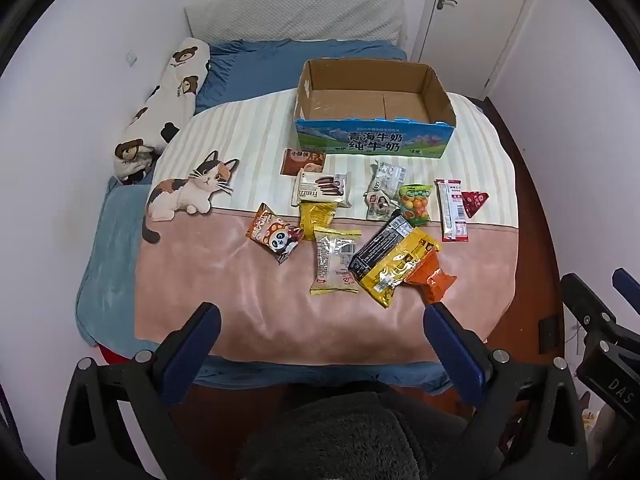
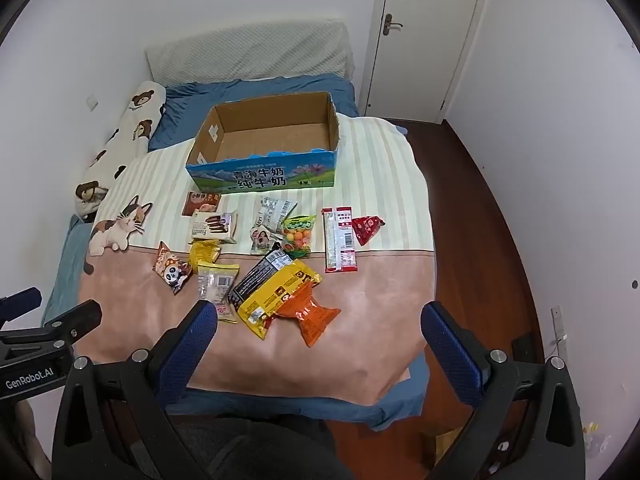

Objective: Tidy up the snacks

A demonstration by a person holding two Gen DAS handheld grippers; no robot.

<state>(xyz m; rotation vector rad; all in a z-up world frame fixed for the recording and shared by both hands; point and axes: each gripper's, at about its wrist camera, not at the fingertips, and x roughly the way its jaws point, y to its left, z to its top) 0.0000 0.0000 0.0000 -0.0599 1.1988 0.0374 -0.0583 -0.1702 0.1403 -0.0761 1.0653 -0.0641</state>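
Note:
Several snack packets lie scattered on a pink and striped blanket [image 1: 240, 280] on a bed. Among them are an orange bag [image 1: 432, 280] [image 2: 312, 316], a yellow bag [image 1: 396, 272] [image 2: 276, 296], a panda packet [image 1: 276, 238] [image 2: 172, 272] and a red-and-white stick pack [image 1: 452, 210] [image 2: 340, 240]. Behind them stands an empty cardboard milk box [image 1: 372, 144] [image 2: 260, 178]. My left gripper [image 1: 324, 318] hangs open above the blanket's near edge, nothing between its fingers. My right gripper [image 2: 320, 316] is open too, above the orange bag and apart from it.
A bear-print pillow [image 1: 164, 108] lies along the left wall, a grey pillow [image 1: 296, 12] at the headboard. A wooden floor [image 2: 480, 240] runs along the bed's right side, with a white door [image 2: 424, 32] beyond. A grey-clad knee [image 1: 352, 432] sits below the grippers.

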